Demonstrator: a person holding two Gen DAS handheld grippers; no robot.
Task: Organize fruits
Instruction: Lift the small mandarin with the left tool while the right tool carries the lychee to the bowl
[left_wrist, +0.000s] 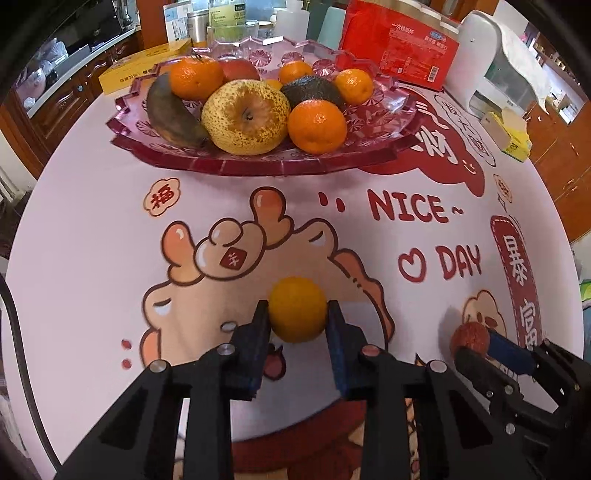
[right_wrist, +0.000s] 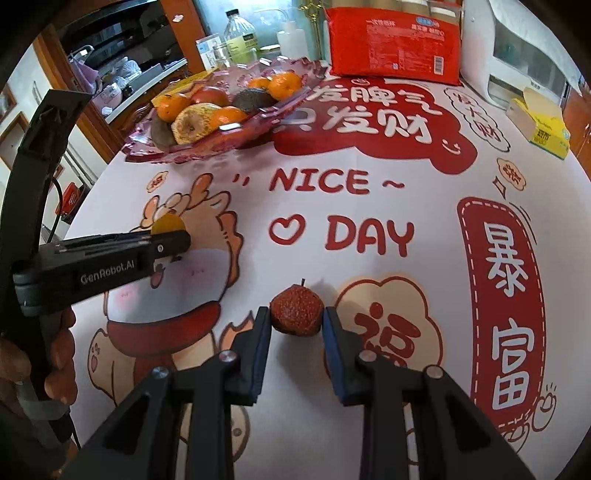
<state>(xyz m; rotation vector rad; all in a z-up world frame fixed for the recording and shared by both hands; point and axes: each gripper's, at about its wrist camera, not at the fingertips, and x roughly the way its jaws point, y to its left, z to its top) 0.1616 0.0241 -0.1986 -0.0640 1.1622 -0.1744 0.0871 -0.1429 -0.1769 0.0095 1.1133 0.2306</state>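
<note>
Left gripper (left_wrist: 297, 314) clamps round smooth orange citrus (left_wrist: 297, 309) at its equator, I'd squeeze gently (soft). Right gripper (right_wrist: 297, 314) brackets bumpy red fruit (right_wrist: 297, 311) on printed tablecloth (right_wrist: 369, 258); contact unclear.

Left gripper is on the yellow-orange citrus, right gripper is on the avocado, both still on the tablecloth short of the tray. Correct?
One slip: the right gripper brackets a small bumpy red fruit, not the avocado, which lies in the pink tray. The right wrist view shows it. The left gripper is on the yellow-orange citrus, as stated.
</note>
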